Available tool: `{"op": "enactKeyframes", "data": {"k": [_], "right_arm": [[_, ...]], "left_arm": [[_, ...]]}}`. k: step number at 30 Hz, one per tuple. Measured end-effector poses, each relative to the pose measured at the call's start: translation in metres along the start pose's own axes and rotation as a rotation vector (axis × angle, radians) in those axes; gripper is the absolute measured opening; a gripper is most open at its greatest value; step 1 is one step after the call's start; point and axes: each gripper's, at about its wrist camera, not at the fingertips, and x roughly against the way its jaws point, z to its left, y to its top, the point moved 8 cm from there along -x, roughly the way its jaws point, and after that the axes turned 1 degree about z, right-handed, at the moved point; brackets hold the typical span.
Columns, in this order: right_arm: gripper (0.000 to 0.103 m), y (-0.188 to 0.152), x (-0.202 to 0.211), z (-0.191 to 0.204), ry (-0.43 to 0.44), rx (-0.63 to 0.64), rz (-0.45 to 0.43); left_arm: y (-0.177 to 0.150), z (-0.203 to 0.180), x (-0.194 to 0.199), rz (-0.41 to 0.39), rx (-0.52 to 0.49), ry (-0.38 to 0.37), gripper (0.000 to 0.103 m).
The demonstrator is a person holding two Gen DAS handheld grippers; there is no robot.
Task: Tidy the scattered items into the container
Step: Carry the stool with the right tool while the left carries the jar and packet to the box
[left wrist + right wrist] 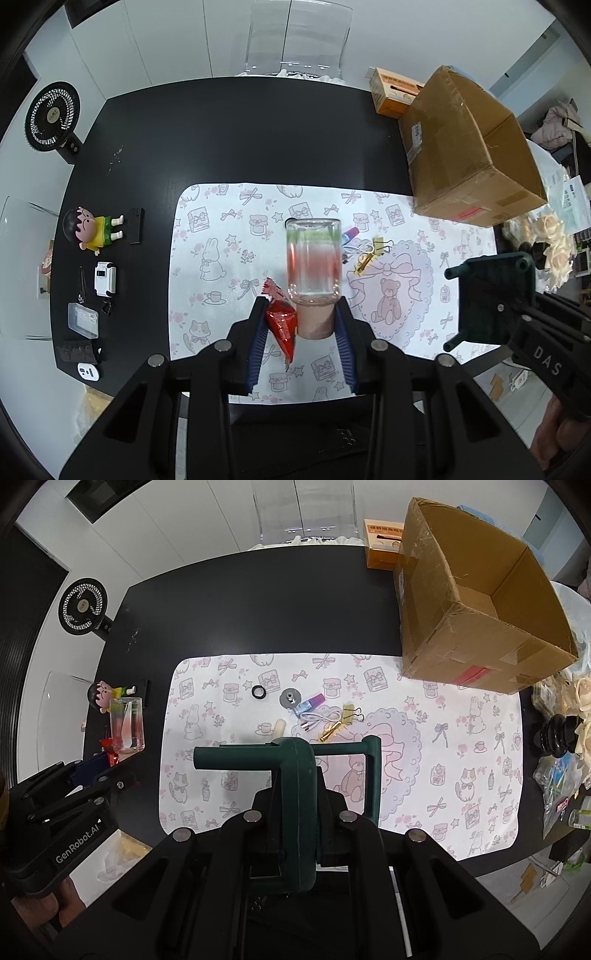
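Box (476,627) is sitting open at the table's far right; I'm carrying loads there: left gripper (301,325) clamping the jar (314,262) (perhaps the red packet (281,321) too), right gripper (295,812) clenching a green stand (295,760).

Two fisheye views, each from behind a hand-held tool, look steeply down from well above a black counter (240,140), facing its far edge. The left view sits left; the right tool (491,299) shows at 3 o'clock. The right view sits right; the left tool (92,768) shows at 9 o'clock. Both share the mat (229,258) and the box (476,602) at 1 o'clock.
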Motion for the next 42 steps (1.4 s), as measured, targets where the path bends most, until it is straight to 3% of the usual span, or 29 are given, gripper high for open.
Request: {"op": "enactKeyframes", "data": {"k": [12,42], "right_arm": [[0.010,0.025,0.015,-0.029,-0.007,-0.016,-0.031],[0.010,0.147,0.054,-0.166,-0.033,-0.129,-0.137]], "left_arm": [[0.031,-0.026,0.005,-0.020,-0.018,0.016,0.034],[0.150,-0.151,-0.009,-0.047,-0.109,-0.029,0.034]]}}
